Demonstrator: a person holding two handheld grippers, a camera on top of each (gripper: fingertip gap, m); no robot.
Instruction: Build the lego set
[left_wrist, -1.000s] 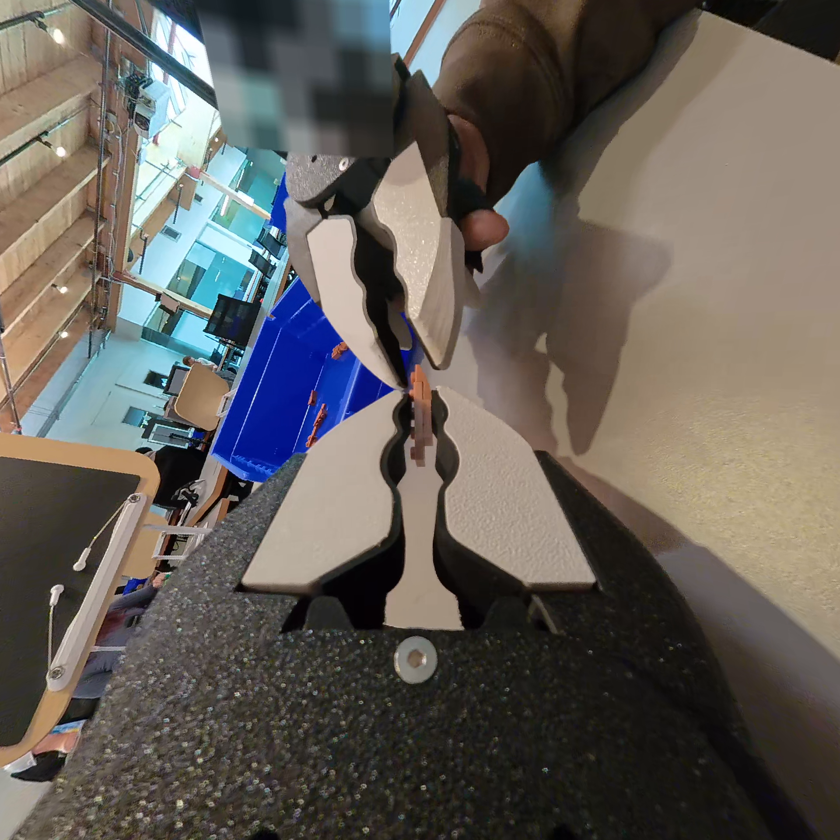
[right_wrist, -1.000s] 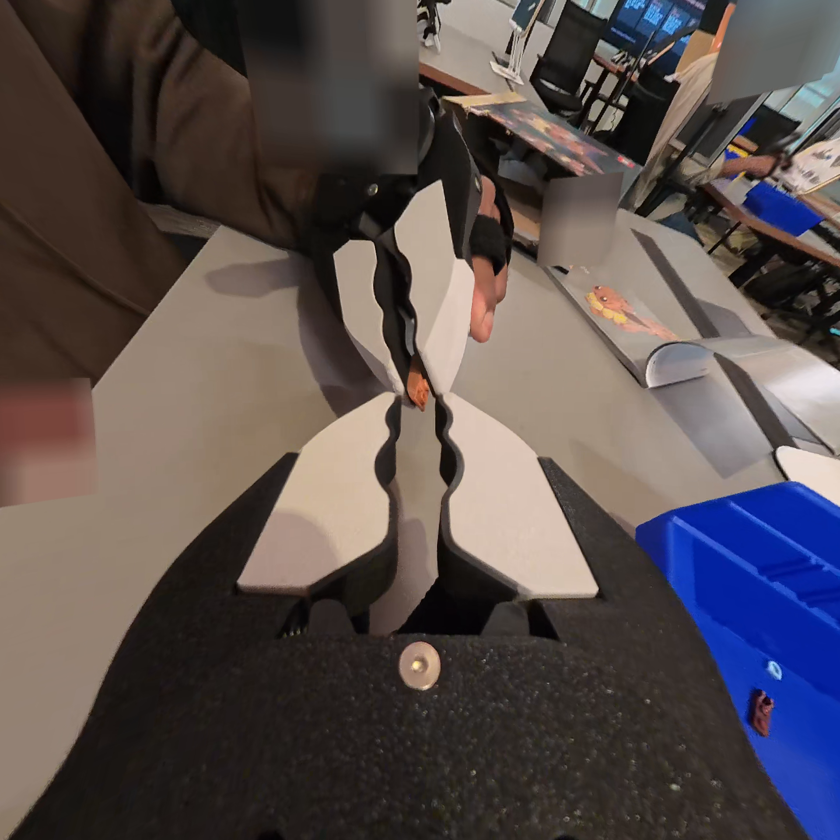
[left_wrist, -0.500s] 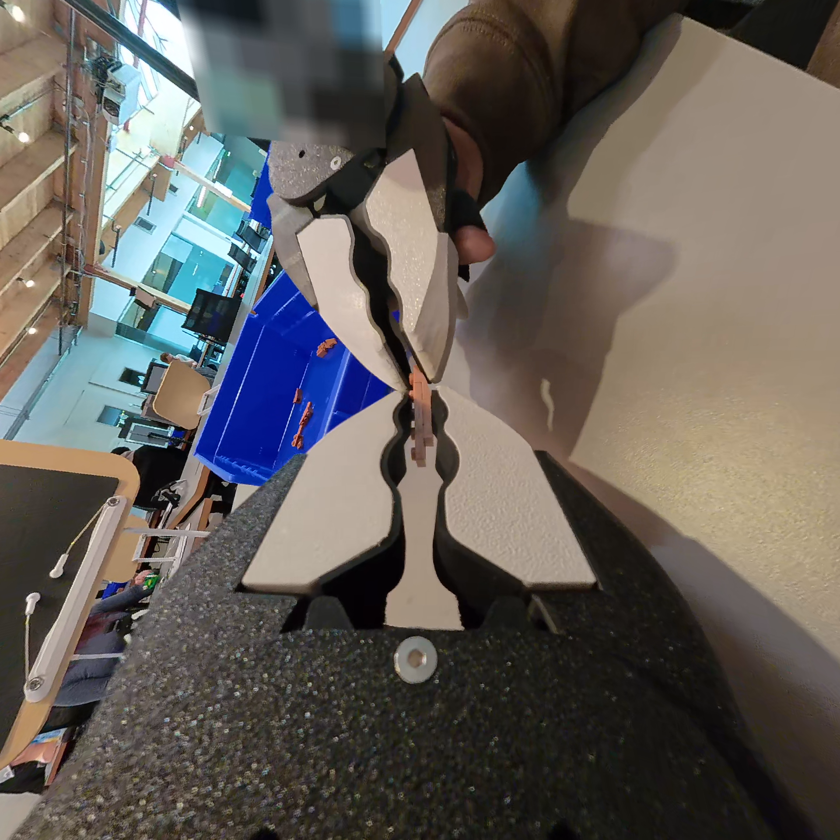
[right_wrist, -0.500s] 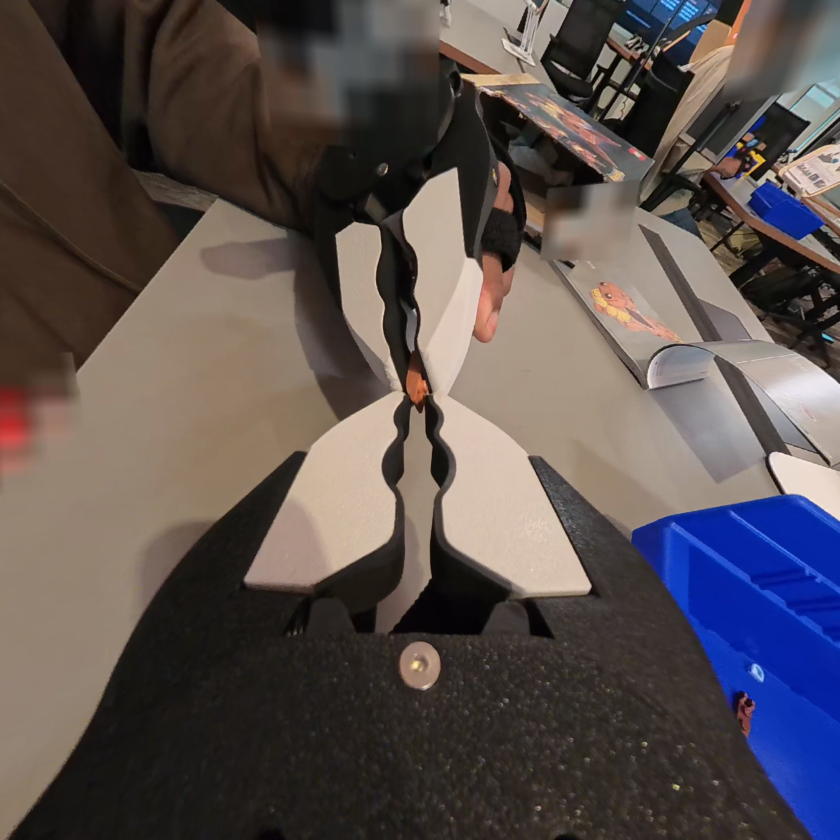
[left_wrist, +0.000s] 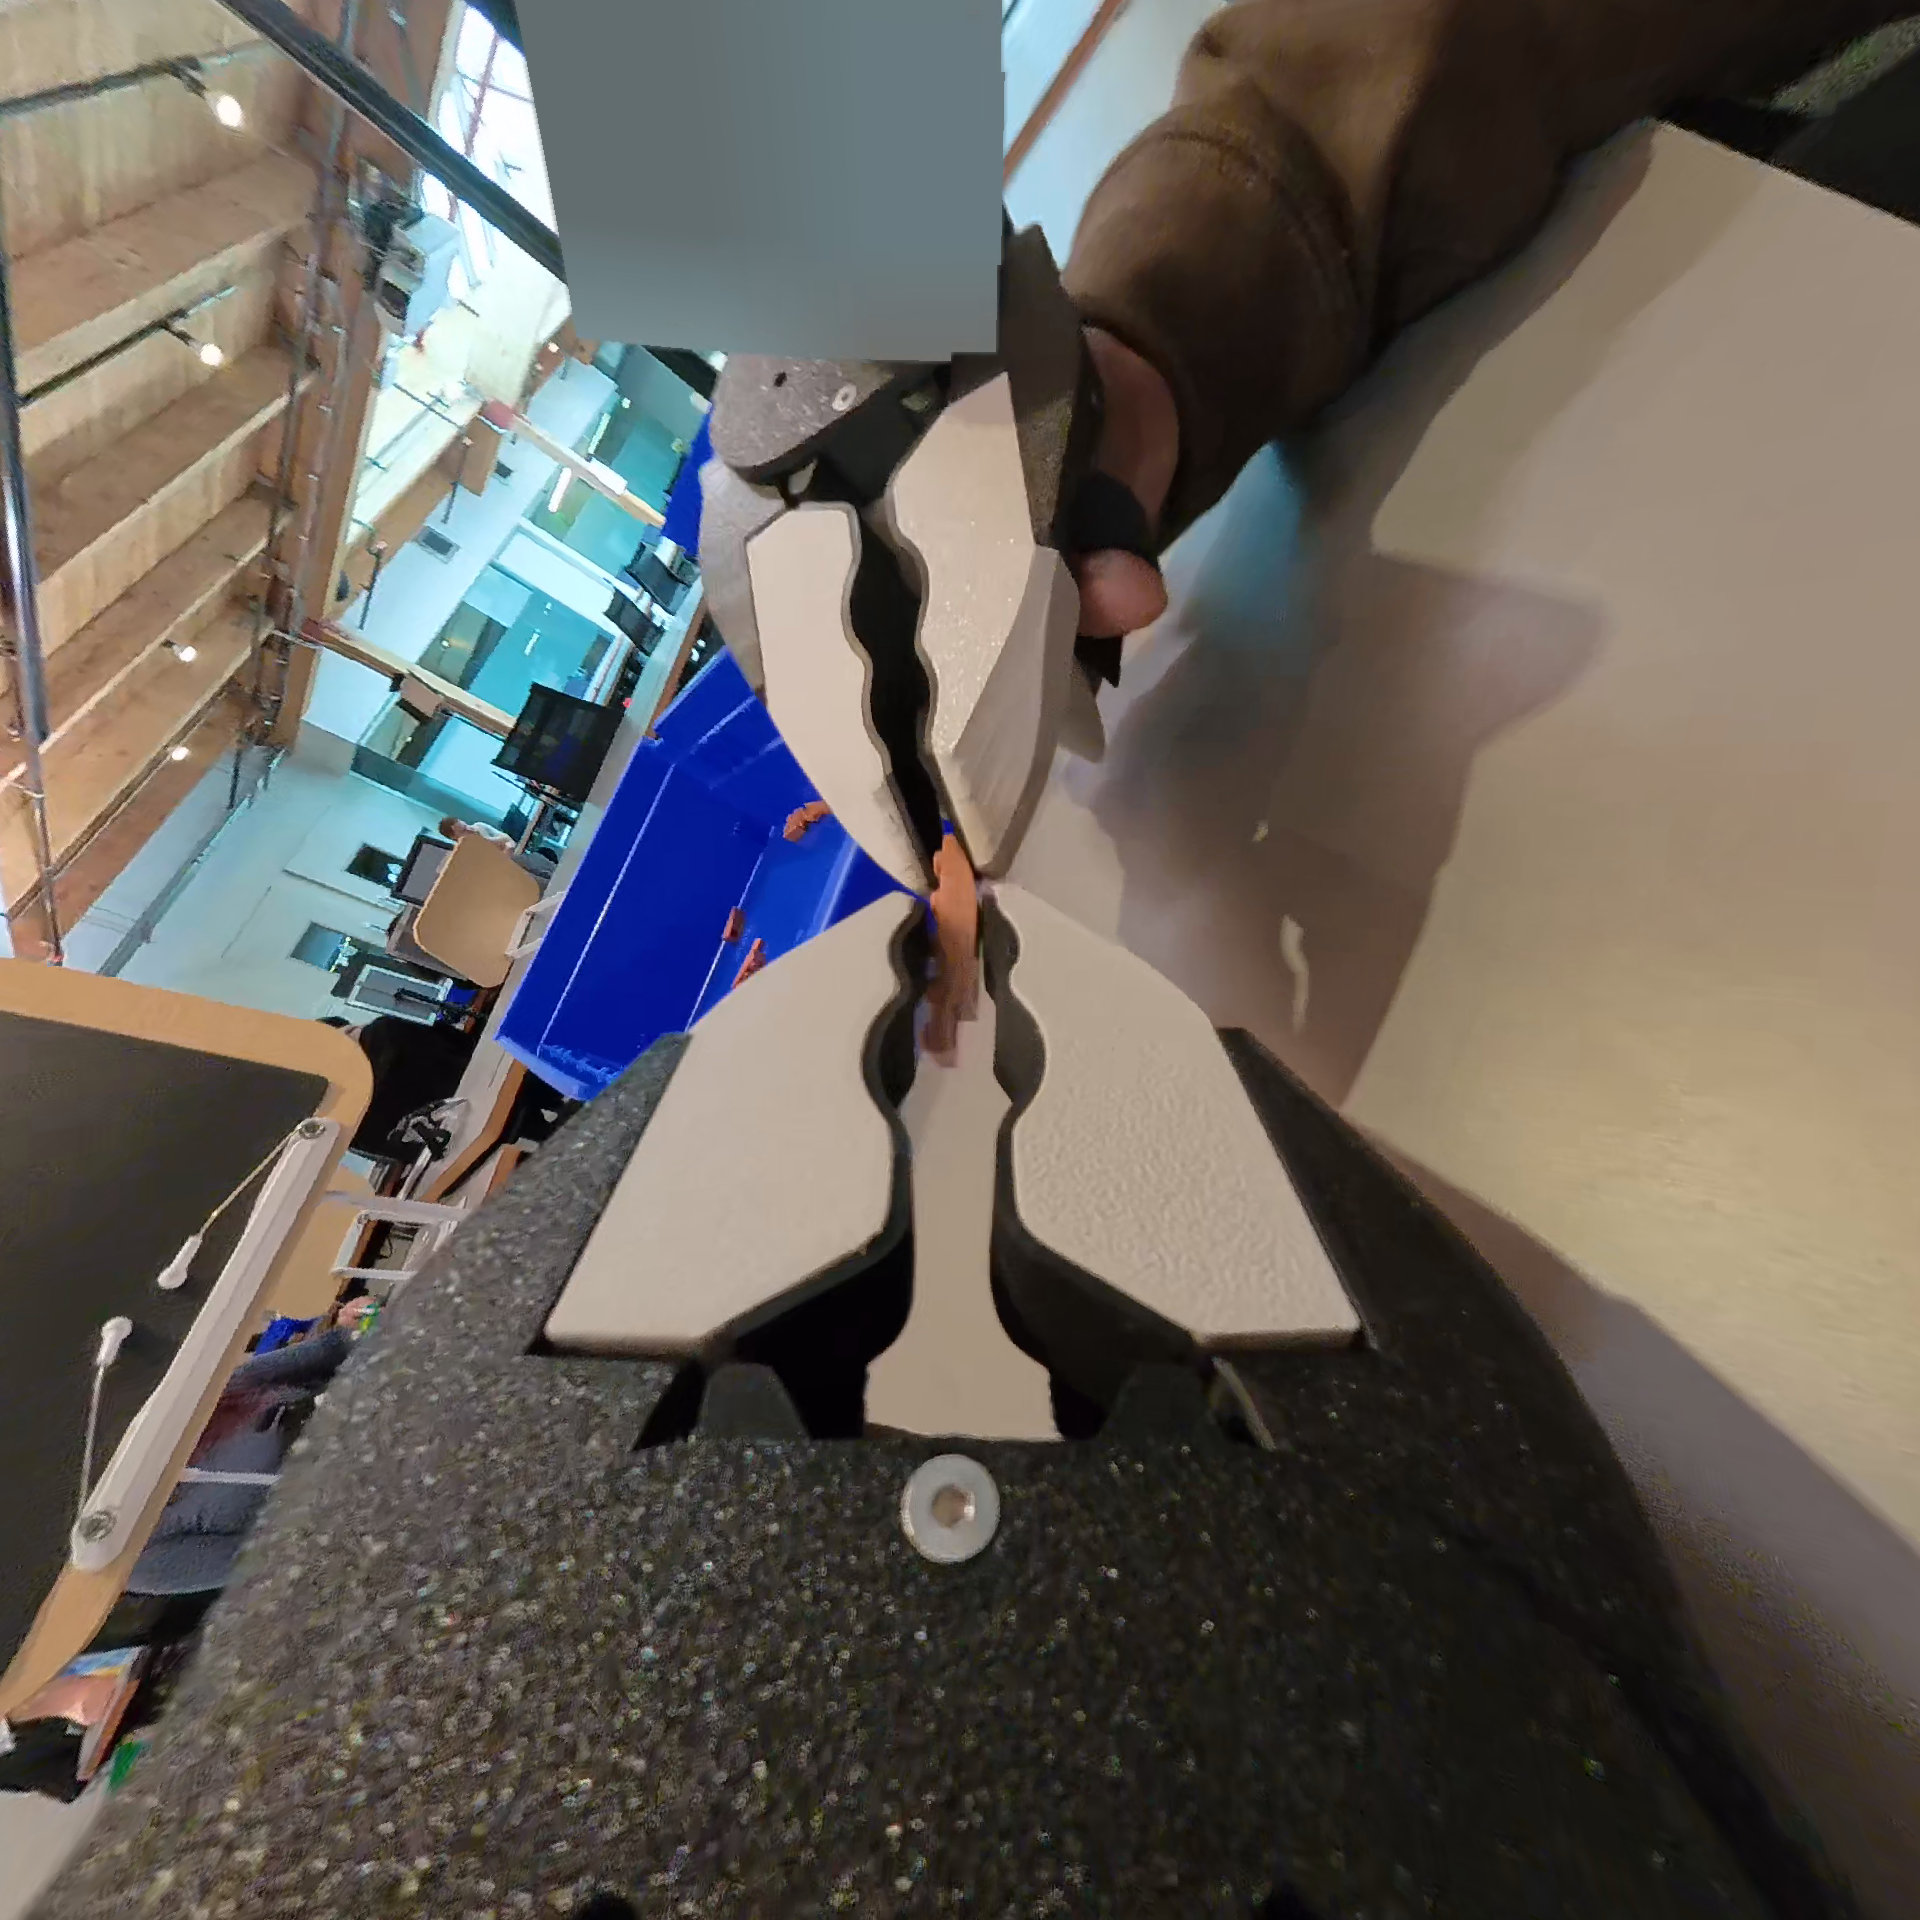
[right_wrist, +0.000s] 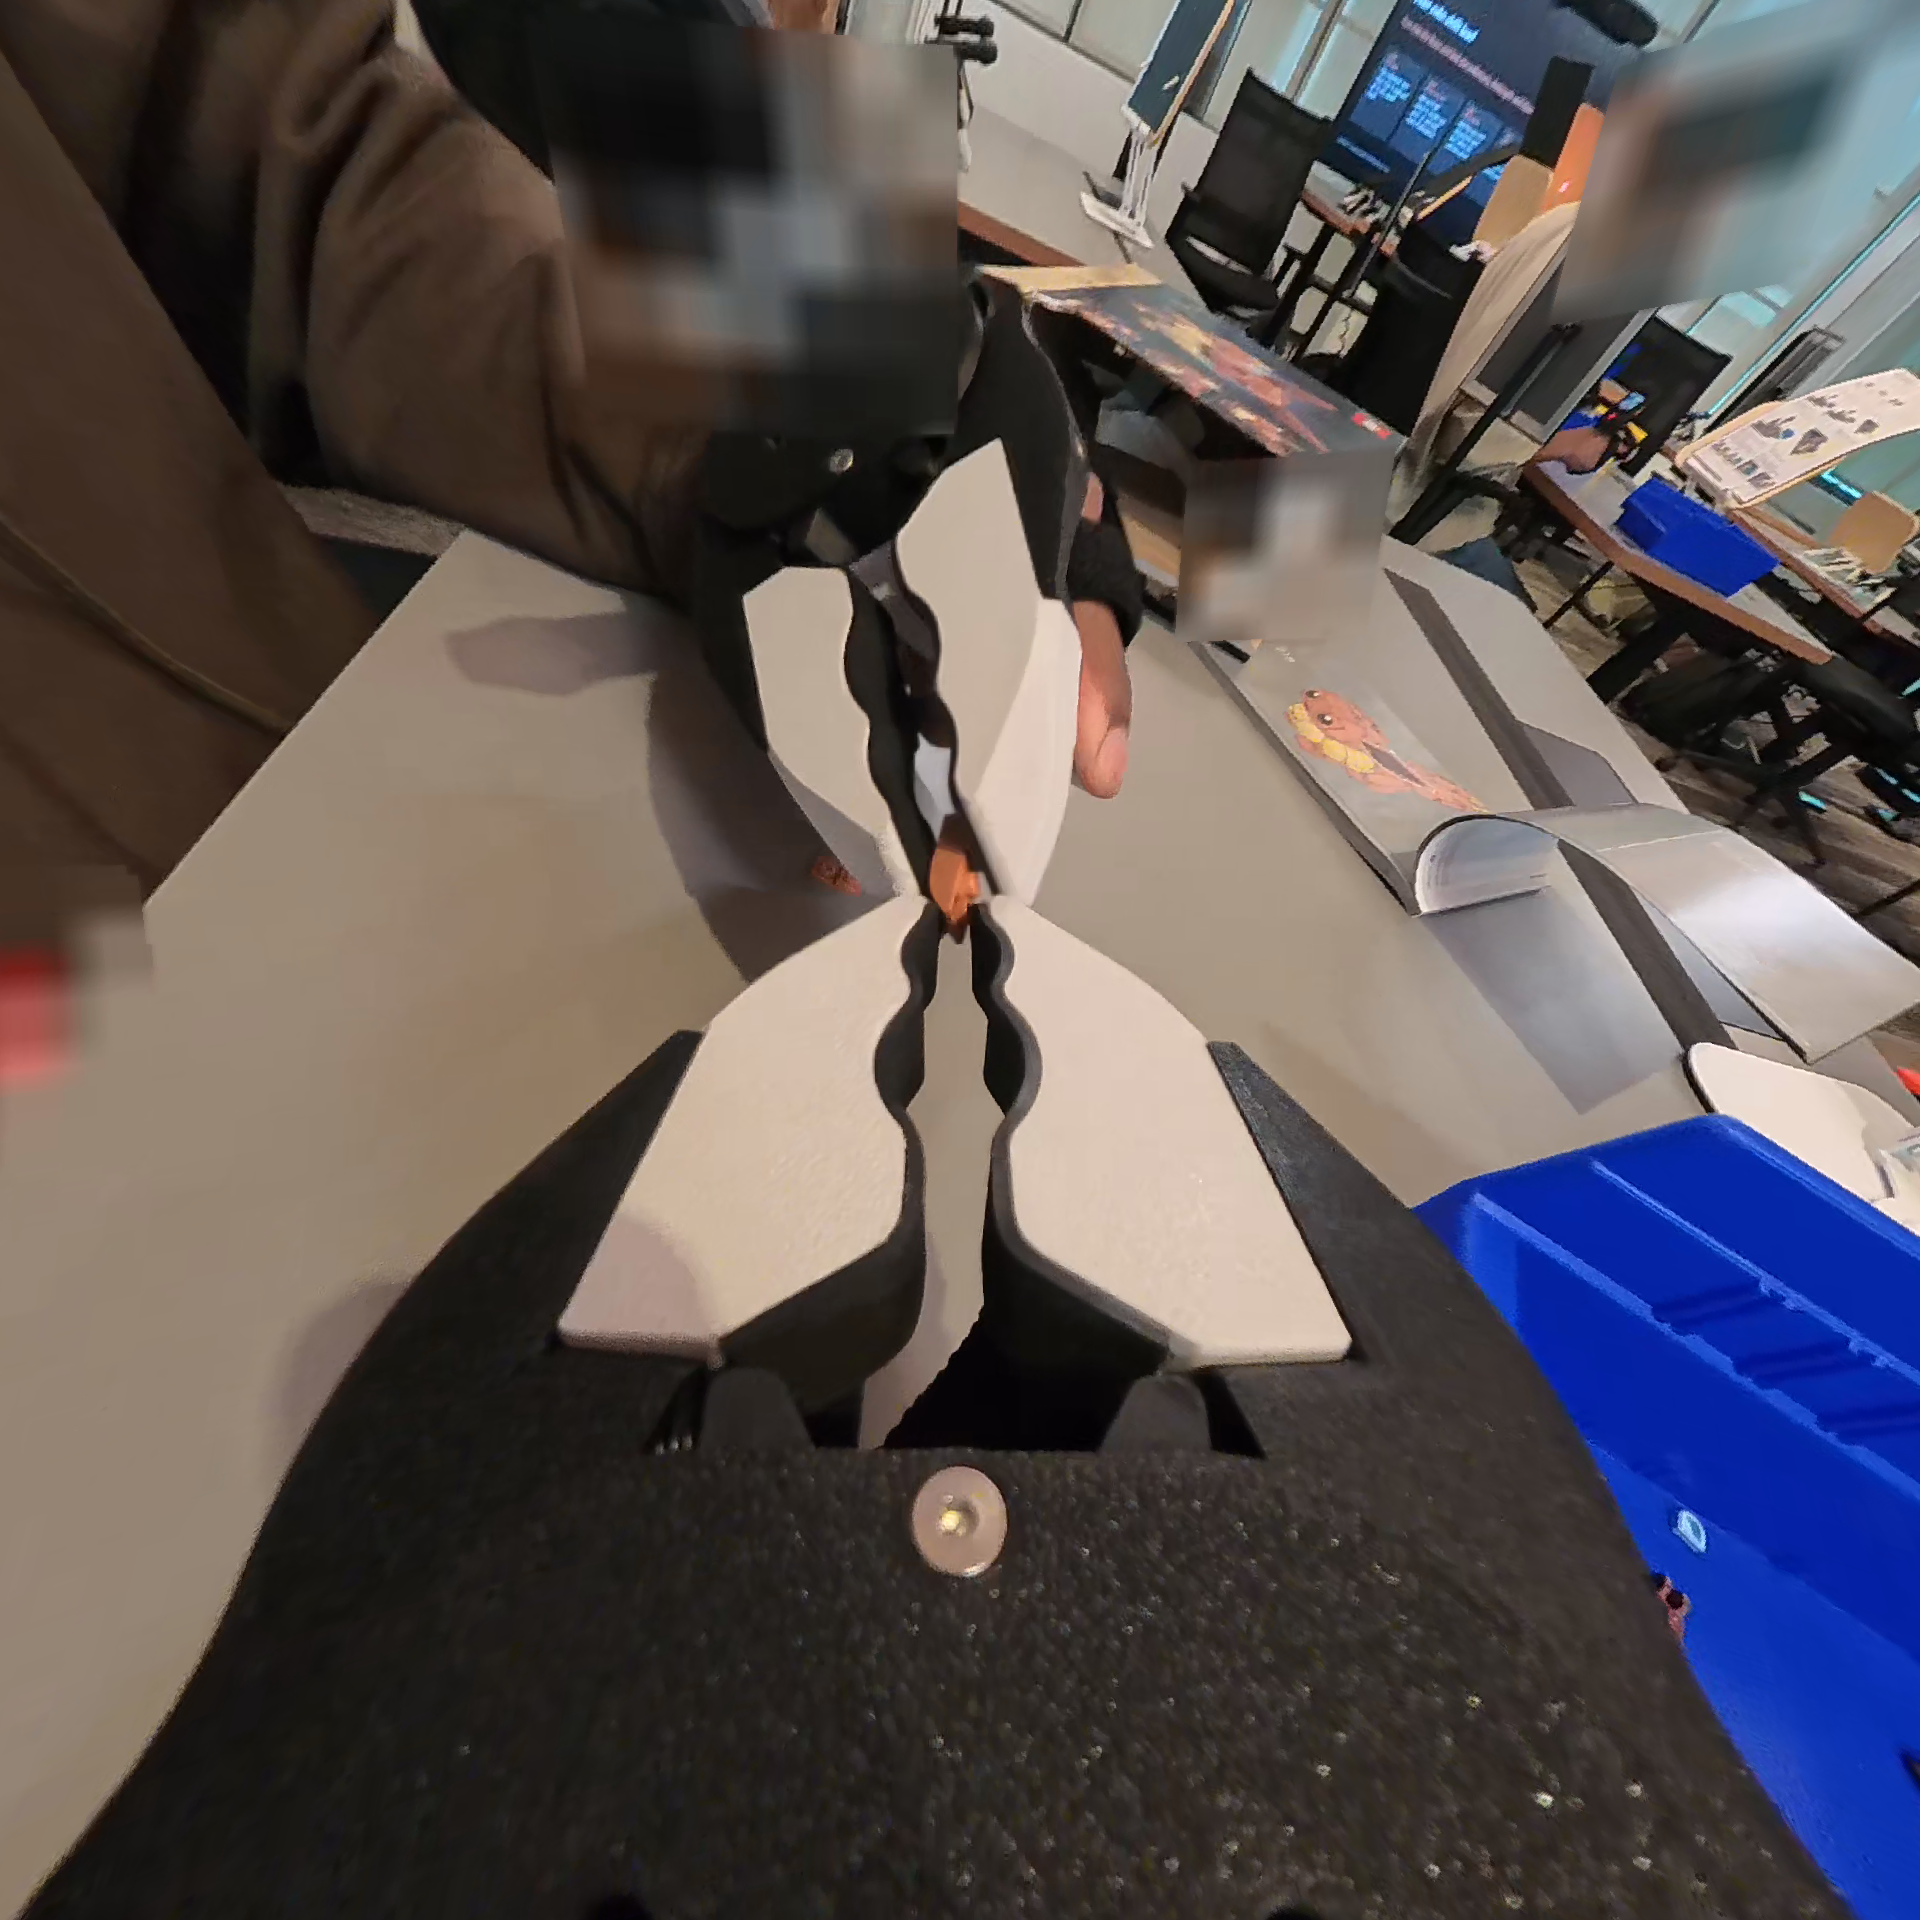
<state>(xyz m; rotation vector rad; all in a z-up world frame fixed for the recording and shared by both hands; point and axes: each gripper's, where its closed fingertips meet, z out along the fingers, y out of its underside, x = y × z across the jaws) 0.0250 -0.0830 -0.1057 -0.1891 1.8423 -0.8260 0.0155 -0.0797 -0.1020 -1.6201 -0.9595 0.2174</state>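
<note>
The left gripper (left_wrist: 951, 914) and the right gripper (right_wrist: 954, 920) meet tip to tip above the grey bench (right_wrist: 416, 935). The left jaws are clamped on a small orange-brown toy piece (left_wrist: 954, 966), which runs lengthwise between the pads. The right jaws pinch its other end (only an orange tip shows there). A blue bin (left_wrist: 665, 914) holding a few similar pieces stands nearby, and an open booklet (right_wrist: 1475, 821) lies farther off on the bench.
</note>
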